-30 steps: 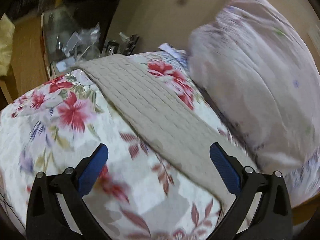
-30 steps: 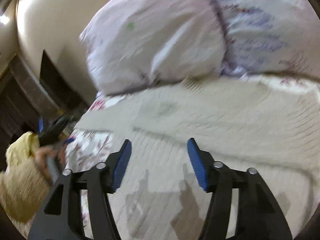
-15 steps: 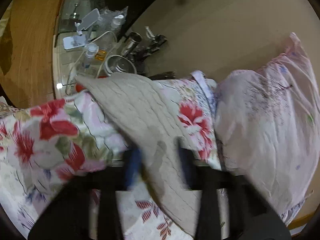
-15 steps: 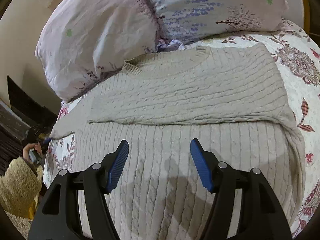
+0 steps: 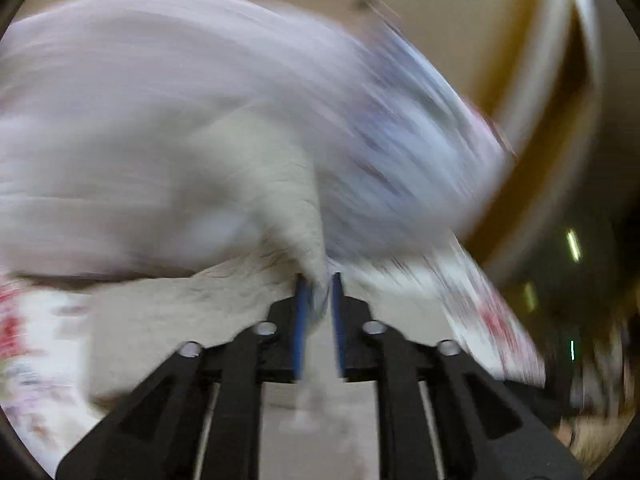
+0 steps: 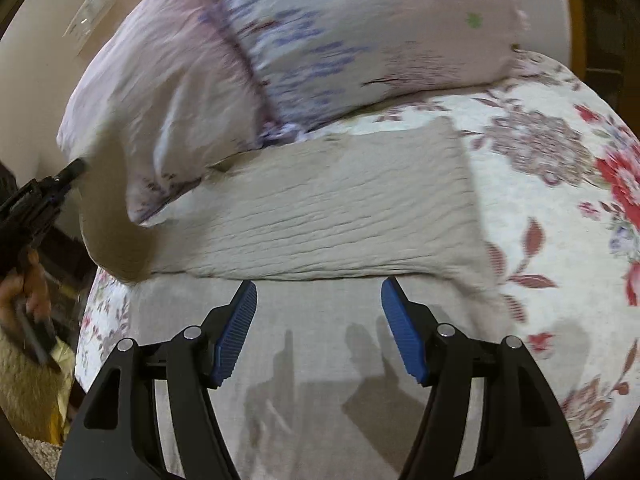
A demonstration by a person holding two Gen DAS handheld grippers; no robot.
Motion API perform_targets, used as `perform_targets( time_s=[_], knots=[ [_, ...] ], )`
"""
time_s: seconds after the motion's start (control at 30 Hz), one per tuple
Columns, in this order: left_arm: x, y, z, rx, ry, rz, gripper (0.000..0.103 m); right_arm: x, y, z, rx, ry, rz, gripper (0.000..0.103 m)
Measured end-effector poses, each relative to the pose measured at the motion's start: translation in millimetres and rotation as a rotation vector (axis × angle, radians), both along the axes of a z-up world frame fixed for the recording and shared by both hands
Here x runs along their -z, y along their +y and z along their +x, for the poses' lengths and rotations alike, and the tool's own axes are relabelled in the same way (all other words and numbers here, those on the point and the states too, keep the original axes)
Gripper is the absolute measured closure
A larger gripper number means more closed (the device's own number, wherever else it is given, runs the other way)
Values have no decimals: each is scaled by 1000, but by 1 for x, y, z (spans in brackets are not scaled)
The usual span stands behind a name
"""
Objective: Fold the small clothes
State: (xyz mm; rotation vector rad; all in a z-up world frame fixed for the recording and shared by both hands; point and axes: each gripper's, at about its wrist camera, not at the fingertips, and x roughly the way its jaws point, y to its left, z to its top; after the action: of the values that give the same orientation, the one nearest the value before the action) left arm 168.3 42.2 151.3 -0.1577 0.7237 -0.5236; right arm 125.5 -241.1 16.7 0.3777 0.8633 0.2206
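Sleeve (image 5: pixel 304 216) was held pinched in the narrow left tool (image 5: pixel 319 312), right tool (image 6: pixel 318 328) held wide over the sweater (image 6: pixel 320 216); sleeve best laid flat across the body.

This is a bedroom in a home. A bed fills most of the right wrist view, covered by a quilted bedspread (image 6: pixel 560 208) printed with red and mauve flowers. Two plump pillows (image 6: pixel 360 32) in pale lilac cases with purple sprigs lean across the upper part of the frame. A beige knitted sweater (image 6: pixel 340 216) lies spread on the bedspread, just below the pillows. A cream wall with a white switch plate (image 6: pixel 88 16) shows at upper left; the left wrist view is too blurred to add more.
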Motion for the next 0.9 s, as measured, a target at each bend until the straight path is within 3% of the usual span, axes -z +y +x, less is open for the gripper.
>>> perform_targets(
  time_s=[0.07,0.1,0.13,0.17,0.2,0.23,0.33,0.43,0.5,0.57,0.67,0.7,0.8,0.87,0.9],
  knots=[
    [21,-55,-10,106,56,109,72,5,-20,-1,37,26,16,36],
    [28,-64,-18,115,62,143,72,6,-27,-3,50,33,20,36],
    [33,-65,-28,106,65,158,66,7,-38,-7,63,33,23,36],
    [39,-47,-40,49,76,156,57,7,-50,-14,77,32,20,36],
    [42,-33,-46,7,85,152,39,10,-60,-21,87,39,13,36],
    [47,-6,-59,-74,104,152,31,12,-70,-27,96,51,9,36],
    [68,57,-88,-222,198,179,30,29,-100,-53,115,117,57,37],
    [95,97,-123,-307,322,138,30,52,-114,-76,86,206,153,47],
    [110,115,-147,-351,400,87,31,70,-114,-93,47,274,223,61],
    [121,126,-169,-367,455,8,36,79,-112,-107,18,291,305,69],
    [128,129,-198,-362,479,-107,49,97,-103,-122,-52,368,434,90],
    [130,130,-206,-360,490,-138,56,102,-99,-127,-78,385,460,92],
    [138,121,-221,-357,522,-207,63,108,-84,-133,-150,418,514,94],
    [141,111,-225,-354,540,-237,69,103,-78,-127,-181,392,525,94],
    [144,108,-224,-349,553,-254,78,96,-76,-121,-191,371,541,95]
  ],
)
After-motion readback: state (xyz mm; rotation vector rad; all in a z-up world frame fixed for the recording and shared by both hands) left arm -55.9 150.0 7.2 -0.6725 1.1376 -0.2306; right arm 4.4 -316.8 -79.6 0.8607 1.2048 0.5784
